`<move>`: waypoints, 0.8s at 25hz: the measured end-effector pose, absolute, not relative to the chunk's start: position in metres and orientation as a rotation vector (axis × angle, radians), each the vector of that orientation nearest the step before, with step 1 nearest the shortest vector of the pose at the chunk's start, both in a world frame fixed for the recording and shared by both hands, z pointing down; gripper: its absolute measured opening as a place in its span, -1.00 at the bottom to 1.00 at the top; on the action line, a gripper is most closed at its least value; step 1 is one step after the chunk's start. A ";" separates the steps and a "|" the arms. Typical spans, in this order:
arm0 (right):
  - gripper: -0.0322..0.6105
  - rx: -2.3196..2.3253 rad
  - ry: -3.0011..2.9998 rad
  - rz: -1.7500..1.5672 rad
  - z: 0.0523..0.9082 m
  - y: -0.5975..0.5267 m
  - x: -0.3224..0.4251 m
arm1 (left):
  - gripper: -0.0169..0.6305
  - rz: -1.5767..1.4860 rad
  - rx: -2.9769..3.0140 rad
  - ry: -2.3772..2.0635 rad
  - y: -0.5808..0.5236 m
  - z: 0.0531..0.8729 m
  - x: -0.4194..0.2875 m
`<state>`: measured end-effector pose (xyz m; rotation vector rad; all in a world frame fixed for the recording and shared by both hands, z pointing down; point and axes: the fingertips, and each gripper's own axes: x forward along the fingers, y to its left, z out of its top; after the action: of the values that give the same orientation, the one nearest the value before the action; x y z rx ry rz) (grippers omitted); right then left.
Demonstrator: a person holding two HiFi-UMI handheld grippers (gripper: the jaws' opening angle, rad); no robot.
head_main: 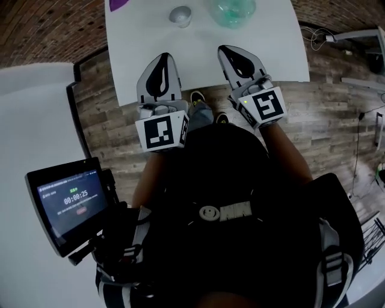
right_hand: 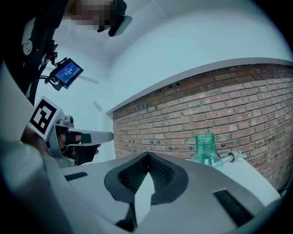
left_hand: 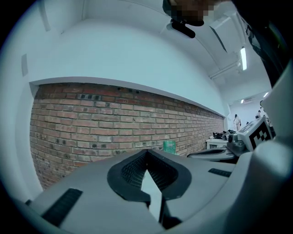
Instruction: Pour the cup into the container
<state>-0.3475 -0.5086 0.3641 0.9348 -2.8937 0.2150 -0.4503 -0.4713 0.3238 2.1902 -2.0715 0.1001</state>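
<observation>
Step in hand: the approach, before any grasp. Nothing is lifted yet.

Nearest you, at 8 o'clock of your body in the head view: one screen [head_main: 69,204] on its mount, lit.

Next out: two grippers, side by side over the near edge of the one white table [head_main: 283,54]. The left gripper [head_main: 162,56] has its jaws closed tip to tip, with nothing between them. The right gripper [head_main: 230,48] reads the same in its own view: pads meeting at the tips, empty. Both point nearly level toward the far side of the table.

Further out: one cup [head_main: 180,15], small and grey, standing upright on the table at about 1 o'clock from the left gripper and well apart from it. Whether it holds anything cannot be told from here.

Just beside the cup, at its 3 o'clock: one green see-through container [head_main: 233,11] with a narrow neck, upright, at 12 o'clock from the right gripper.

Farthest, at 10 o'clock from the left gripper: one purple thing [head_main: 118,3], cut by the frame edge, not identifiable.

Next move, as a judgement: you need to open one gripper before it arrives, since closed jaws will only push the cup. Bring the pads around the cup wall, close, lift it upright, carry it to 3 o'clock, then tip it over the mouth. The narrow neck leaves little margin, so your other gripper could steady the container.
</observation>
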 end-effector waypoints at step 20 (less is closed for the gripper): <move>-0.90 0.978 -2.891 0.134 0.347 -0.519 -0.322 | -0.95 0.127 2.248 -2.046 -0.496 0.344 -0.438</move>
<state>-0.3219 -0.5189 0.3469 0.9776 -2.8906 0.1338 -0.4383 -0.4964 0.3437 2.2481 -2.0457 0.1269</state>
